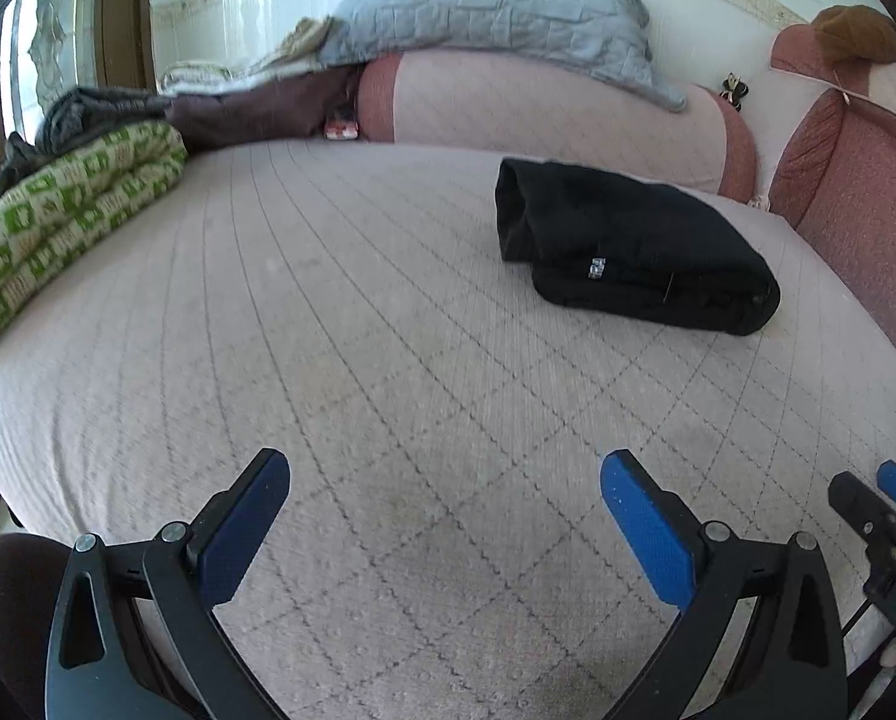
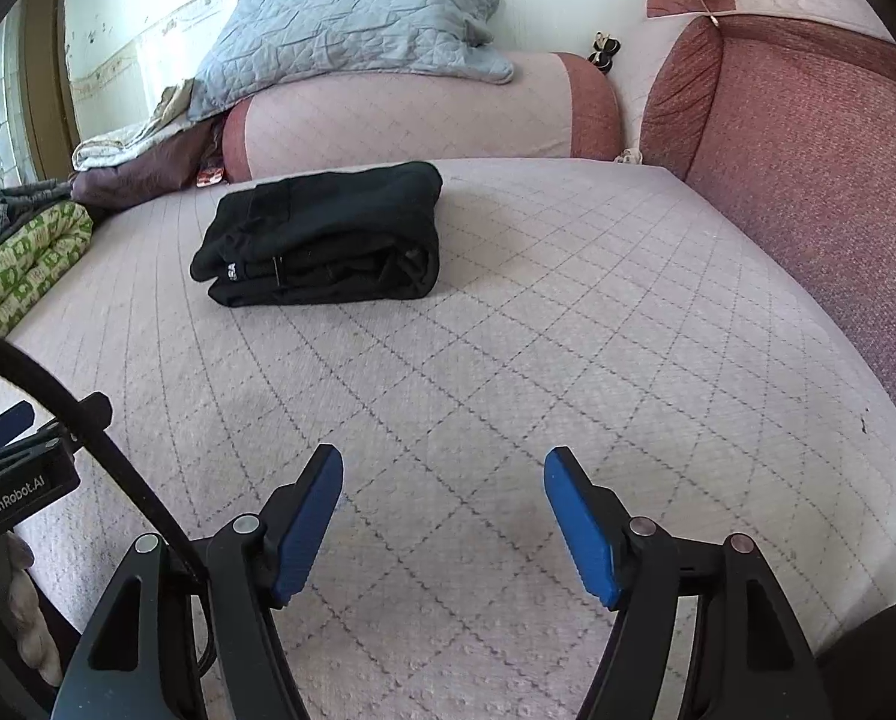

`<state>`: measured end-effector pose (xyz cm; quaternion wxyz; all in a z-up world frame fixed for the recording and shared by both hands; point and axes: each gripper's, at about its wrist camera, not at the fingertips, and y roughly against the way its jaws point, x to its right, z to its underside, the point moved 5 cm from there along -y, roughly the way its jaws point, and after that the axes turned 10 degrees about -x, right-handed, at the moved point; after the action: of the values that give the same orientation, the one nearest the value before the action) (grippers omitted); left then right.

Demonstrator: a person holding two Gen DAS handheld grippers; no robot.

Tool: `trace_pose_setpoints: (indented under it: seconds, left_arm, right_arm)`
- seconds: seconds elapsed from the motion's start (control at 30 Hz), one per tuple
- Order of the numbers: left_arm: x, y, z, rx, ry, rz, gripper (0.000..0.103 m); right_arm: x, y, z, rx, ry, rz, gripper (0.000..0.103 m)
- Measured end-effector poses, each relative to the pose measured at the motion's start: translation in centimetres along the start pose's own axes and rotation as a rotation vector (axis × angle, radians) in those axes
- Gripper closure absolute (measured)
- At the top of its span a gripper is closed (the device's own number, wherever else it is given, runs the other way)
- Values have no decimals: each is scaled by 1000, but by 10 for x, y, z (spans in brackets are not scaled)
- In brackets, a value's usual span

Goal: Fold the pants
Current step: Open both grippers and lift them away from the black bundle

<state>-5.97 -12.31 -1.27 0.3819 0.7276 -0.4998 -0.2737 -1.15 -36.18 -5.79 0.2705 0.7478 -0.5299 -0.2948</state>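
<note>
The black pants (image 1: 634, 246) lie folded in a compact stack on the quilted pink mattress (image 1: 357, 330), far right in the left wrist view. In the right wrist view the pants (image 2: 321, 234) lie ahead and to the left, on the same mattress (image 2: 568, 330). My left gripper (image 1: 444, 474) is open and empty, low over the near part of the mattress, well short of the pants. My right gripper (image 2: 443, 468) is open and empty too, also near the front edge. Each gripper shows at the edge of the other's view.
A green patterned blanket (image 1: 57, 222) lies at the left edge. A pink bolster (image 1: 544, 114) with a grey quilted pillow (image 1: 490, 6) on it stands at the back. A red padded cushion (image 2: 808, 192) lines the right side. Folded dark cloths (image 1: 255, 108) lie at back left.
</note>
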Motion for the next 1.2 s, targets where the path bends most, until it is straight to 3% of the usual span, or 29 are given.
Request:
trace_pose_setpoints:
  seconds: [0.37,1.03,1.13,1.2]
  left_arm:
    - [4,-15,6,-57,-1,5,0]
    - [9,-15,7,-56,-22,-1,0]
    - [9,-15,6,-65,-23,23,0]
    - [7,-9,-1,-90,-2,94,8]
  right_arm:
    - [4,-16,-1,-37,-8,-25,25]
    - [3,-17,-2,-36,-7,-31,22]
    - [1,-17,-1,-35,-9,-28,22]
    - [1,-16,-1,-36,-10,-31,22]
